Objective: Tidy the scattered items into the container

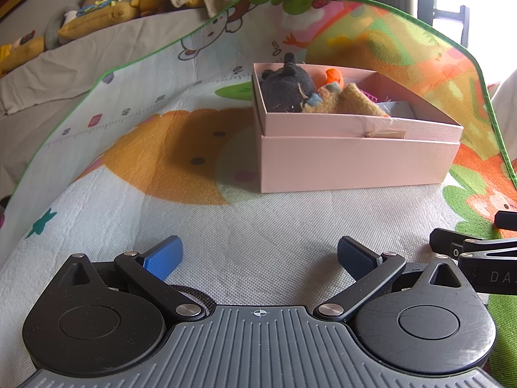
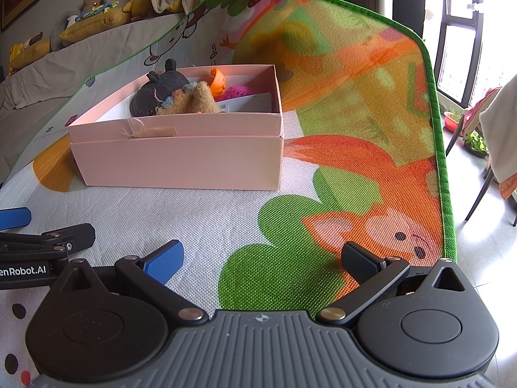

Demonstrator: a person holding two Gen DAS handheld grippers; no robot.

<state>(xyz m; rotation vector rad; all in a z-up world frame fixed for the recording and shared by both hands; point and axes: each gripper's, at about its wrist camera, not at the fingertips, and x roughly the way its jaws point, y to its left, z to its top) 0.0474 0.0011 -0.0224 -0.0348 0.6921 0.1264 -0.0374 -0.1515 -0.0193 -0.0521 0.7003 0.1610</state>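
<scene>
A pink cardboard box (image 1: 355, 161) stands on a colourful play mat (image 1: 226, 242); it also shows in the right wrist view (image 2: 181, 161). Inside lie a dark grey plush (image 1: 287, 89), a tan plush (image 1: 349, 100), an orange toy (image 1: 334, 76) and a pink mesh item (image 2: 237, 92). My left gripper (image 1: 258, 258) is open and empty, low over the mat in front of the box. My right gripper (image 2: 261, 258) is open and empty, beside the left one, to the box's right front.
The mat covers a bed with a green border (image 2: 442, 161). Yellow pillows and stuffed toys (image 1: 97, 9) line the far wall. Chairs and a window (image 2: 468, 48) are at the right. The right gripper's side shows at the left view's right edge (image 1: 478, 258).
</scene>
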